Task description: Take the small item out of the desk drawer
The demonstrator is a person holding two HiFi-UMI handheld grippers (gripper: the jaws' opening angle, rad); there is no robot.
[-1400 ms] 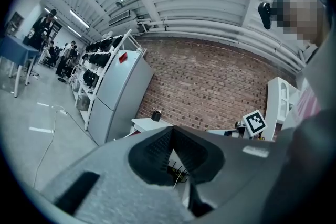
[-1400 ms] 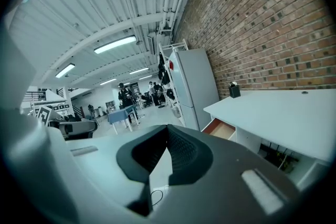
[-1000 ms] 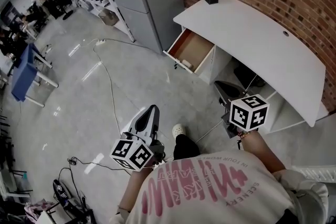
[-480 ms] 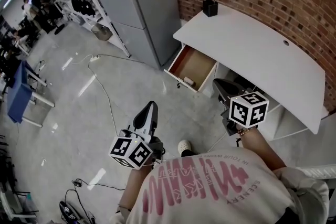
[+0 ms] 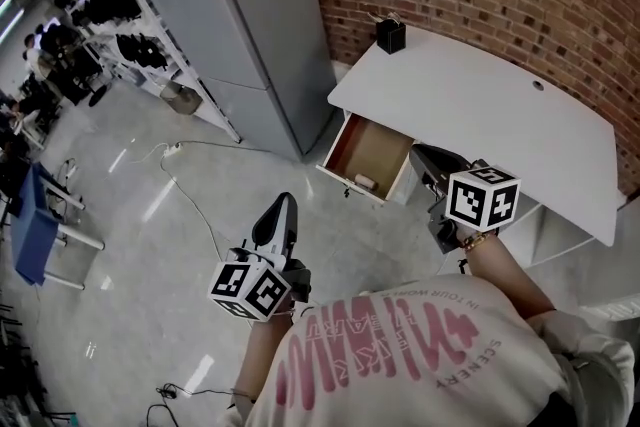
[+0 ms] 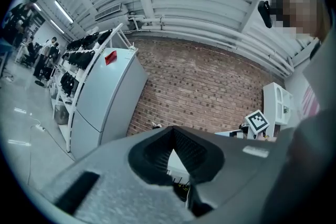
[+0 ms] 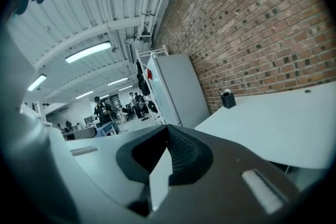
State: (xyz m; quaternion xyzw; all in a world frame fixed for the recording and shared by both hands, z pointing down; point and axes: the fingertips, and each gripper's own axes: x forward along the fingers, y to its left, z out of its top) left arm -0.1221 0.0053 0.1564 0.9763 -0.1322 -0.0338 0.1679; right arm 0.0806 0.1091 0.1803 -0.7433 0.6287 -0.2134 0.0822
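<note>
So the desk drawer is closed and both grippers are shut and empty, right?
No: the head view shows the drawer pulled open, a small pale item lying inside. The left gripper and right gripper are indeed shut and empty.

White short-sleeved shirt (image 5: 430, 380) printed with large pink lettering

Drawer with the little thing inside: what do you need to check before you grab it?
1. The drawer is pulled open: ok.
2. The small item shows inside, near the front: ok.
3. The right gripper is empty: ok.
4. Its fingers are apart to grab: not ok, shut.
5. The left gripper is out of the way: ok, off to the side, shut.
6. What the item is: cannot tell, too small.
</note>
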